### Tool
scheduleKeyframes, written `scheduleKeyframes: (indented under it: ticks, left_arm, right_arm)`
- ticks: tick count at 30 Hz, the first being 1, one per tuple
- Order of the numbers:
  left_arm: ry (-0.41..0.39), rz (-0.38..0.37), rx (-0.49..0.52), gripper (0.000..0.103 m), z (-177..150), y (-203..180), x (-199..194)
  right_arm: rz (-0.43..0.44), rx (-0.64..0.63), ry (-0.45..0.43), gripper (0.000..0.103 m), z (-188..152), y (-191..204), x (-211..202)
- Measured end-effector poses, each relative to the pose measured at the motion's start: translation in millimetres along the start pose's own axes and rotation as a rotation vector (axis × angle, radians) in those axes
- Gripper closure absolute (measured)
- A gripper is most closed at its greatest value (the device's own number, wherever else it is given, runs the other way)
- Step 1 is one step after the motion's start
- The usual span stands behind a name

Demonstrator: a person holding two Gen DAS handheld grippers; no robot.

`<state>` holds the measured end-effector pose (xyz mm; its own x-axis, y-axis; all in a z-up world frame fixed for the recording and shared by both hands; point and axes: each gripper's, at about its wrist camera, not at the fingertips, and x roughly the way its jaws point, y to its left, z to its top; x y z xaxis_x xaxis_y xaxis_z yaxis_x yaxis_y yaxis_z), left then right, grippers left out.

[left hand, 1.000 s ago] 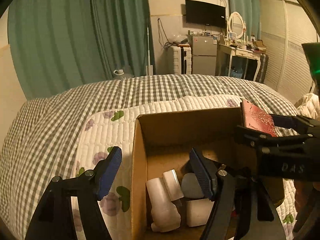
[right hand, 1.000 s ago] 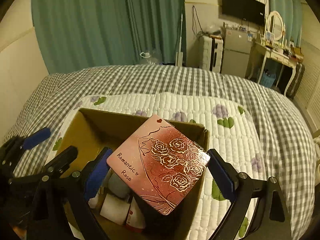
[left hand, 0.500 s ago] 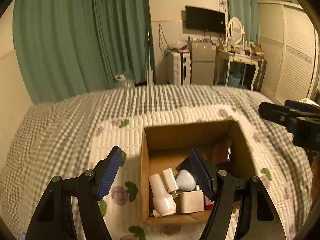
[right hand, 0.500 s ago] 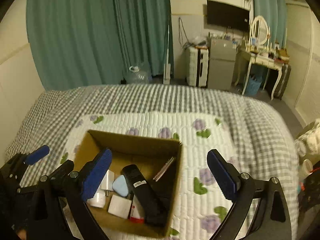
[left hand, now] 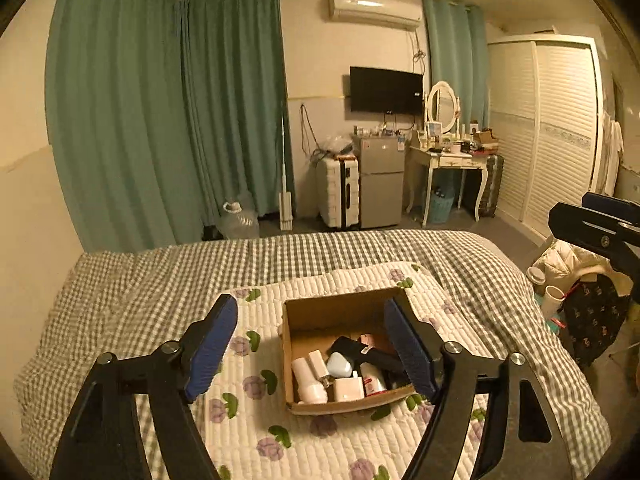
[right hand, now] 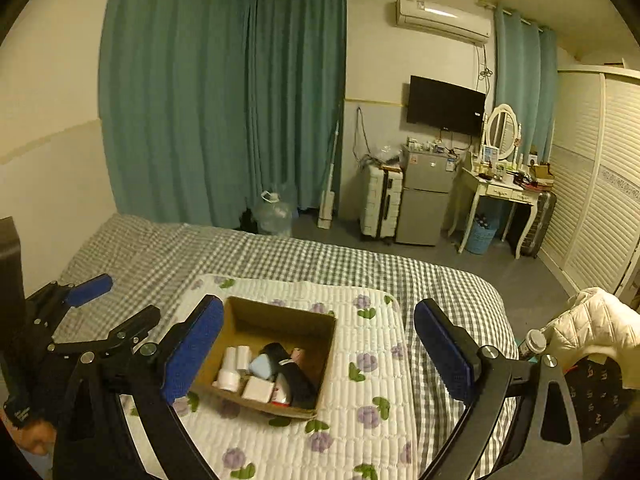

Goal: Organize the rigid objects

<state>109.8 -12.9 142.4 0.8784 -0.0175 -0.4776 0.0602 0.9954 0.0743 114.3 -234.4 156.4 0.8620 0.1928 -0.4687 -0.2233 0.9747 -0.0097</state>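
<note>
We see the left gripper (left hand: 310, 344) with its blue-padded jaws spread wide and nothing between them, hanging above the bed without touching anything. The right gripper (right hand: 318, 354) is likewise wide apart and empty-handed. Below both, the cardboard box (left hand: 320, 316) sits on the flowered quilt (left hand: 256, 420), holding a white bottle (left hand: 306, 380), a white charger (left hand: 348, 389), a pale blue case (left hand: 340, 364) and a black remote (left hand: 370, 354).

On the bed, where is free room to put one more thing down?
Free: the quilt right of the box, and the checked cover beyond the quilt. Inside the box, the far end is bare; the near end is crowded with small items.
</note>
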Motion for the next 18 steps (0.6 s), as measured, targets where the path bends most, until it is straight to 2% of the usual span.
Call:
scheduleKeyframes:
  ticks: [2,5,6,11,14,18]
  left_arm:
    - [-0.016,0.016,0.017,0.009,-5.6,2.3,-13.6]
    - [-0.039,0.009,0.026,0.002,-19.5,6.5,-26.5]
    - [-0.04,0.006,0.02,0.001,-24.3,7.4,-26.9]
    - [-0.025,-0.02,-0.011,0.0,-54.9,2.0,-14.1]
    - [-0.058,0.018,-0.016,0.0,-78.4,-1.4,-4.6]
    - [-0.031,0.041,-0.012,0.0,-102.7,-4.9,16.2]
  right_arm:
    - [0.027,0.011,-0.007,0.006,-3.4,2.1,-13.8]
    - [0.026,0.019,-0.02,0.006,-16.0,4.8,-25.8]
    - [0.026,0.025,-0.029,0.003,-22.1,5.7,-27.6]
    - [0.009,0.052,-0.049,0.0,-61.6,8.5,-12.6]
    - [-0.004,0.074,-0.019,0.0,-96.0,3.8,9.9]
    - [-0.054,0.068,0.004,0.0,-139.5,-5.1,33.8]
